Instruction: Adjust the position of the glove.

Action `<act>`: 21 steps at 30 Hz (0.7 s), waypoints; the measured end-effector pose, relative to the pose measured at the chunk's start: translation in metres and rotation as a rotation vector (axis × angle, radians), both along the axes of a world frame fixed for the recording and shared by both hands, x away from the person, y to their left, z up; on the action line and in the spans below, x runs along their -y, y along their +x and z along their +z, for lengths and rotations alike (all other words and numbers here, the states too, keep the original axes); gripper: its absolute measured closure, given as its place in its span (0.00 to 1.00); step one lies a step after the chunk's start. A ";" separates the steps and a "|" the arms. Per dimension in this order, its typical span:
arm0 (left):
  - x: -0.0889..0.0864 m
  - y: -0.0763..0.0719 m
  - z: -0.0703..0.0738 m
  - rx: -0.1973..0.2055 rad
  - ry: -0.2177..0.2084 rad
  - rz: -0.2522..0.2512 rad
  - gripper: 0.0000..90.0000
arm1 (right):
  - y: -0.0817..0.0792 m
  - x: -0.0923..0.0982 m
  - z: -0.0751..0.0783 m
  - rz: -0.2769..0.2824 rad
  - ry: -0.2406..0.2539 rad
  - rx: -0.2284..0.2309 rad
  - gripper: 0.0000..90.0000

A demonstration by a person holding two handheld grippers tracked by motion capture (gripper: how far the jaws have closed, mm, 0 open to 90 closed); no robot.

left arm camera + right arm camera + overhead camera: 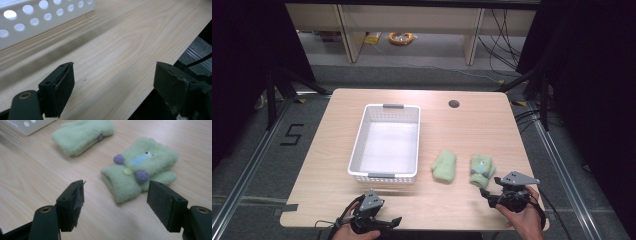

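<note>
Mitten (140, 173) just beyond right claw (116, 203)

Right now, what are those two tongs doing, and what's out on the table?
Left tongs open, near table edge. Right tongs open, just short of the decorated green mitten. Plain green mitten beside it. White basket empty. Nothing between.

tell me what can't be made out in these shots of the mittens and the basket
- Far mitten: its decorated face, if any, is turned away in the right gripper view; one purple bobble peeks out.
- Near mitten: its blue patch is too small to read in the high view.
- Basket: the left gripper view's top edge cuts it off, leaving a perforated wall.
</note>
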State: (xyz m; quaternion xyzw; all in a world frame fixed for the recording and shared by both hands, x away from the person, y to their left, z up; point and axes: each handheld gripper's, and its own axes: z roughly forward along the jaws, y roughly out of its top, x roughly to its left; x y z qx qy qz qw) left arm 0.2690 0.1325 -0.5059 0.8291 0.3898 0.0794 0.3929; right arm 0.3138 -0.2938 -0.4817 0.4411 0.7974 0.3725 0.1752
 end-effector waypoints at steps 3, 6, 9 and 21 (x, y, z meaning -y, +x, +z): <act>0.000 0.000 0.000 -0.005 -0.011 -0.003 0.18 | 0.002 0.000 0.000 0.021 -0.014 0.021 0.36; 0.001 -0.001 0.000 -0.003 -0.016 0.006 0.18 | 0.002 0.000 0.000 0.029 -0.016 0.022 0.37; 0.001 -0.001 -0.001 0.002 -0.025 0.006 0.18 | 0.001 -0.003 0.001 0.019 0.002 0.006 0.38; 0.002 -0.001 0.000 0.009 -0.032 0.015 0.18 | 0.006 -0.009 0.006 0.061 -0.013 0.044 0.41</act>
